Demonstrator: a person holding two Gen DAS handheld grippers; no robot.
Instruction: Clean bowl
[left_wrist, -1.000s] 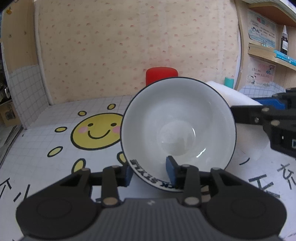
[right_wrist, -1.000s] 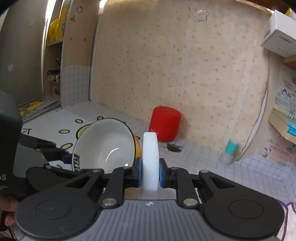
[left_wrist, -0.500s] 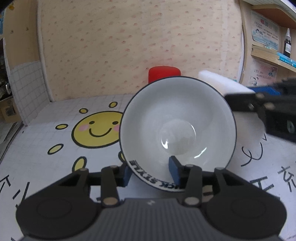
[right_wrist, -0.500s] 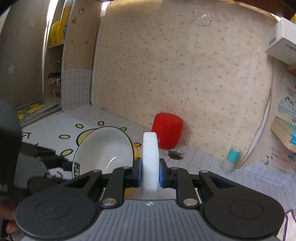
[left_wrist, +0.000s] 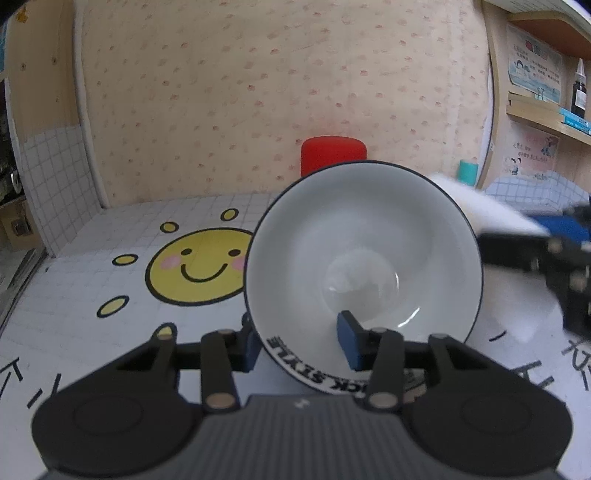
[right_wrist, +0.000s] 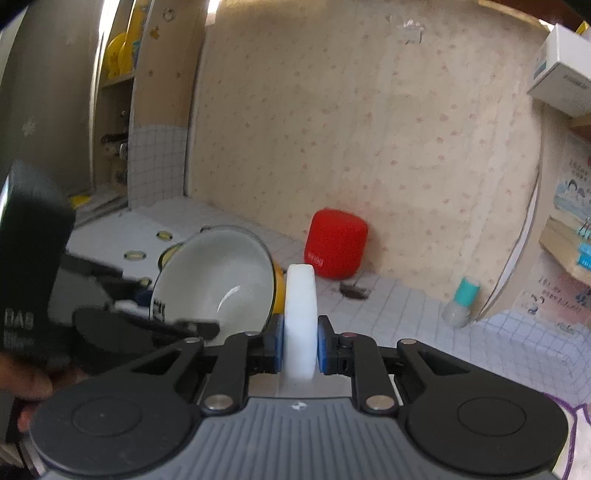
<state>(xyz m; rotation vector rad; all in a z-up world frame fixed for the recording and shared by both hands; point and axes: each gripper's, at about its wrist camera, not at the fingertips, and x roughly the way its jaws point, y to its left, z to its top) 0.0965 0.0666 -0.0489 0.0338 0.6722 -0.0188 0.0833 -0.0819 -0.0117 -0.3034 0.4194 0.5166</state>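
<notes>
Bowl (left_wrist: 364, 254) held up off the surface (left_wrist: 92, 280) fills the centre of the left wrist view, tipped so its white inside faces the camera. The left tool (left_wrist: 299, 341) pinches the lower rim, one blue pad inside the wall and one outside, just above the black lettering. That edge hold looks chosen to leave the whole cavity free for wiping.

The right tool (right_wrist: 300, 345) is clamped on a white sponge (right_wrist: 301, 317) that stands on edge between its pads, its rounded end projecting forward. In the right wrist view the bowl sits at centre left, just beside the sponge; whether the two touch I cannot tell. In the left view the sponge enters blurred from the right edge, near the rim's upper right.

Wiping appears not yet begun. The sponge likely needs to swing over the rim and into the basin, while the left grip resists the push.

A red cylinder (left_wrist: 333, 155) stands against the wall behind.
</notes>
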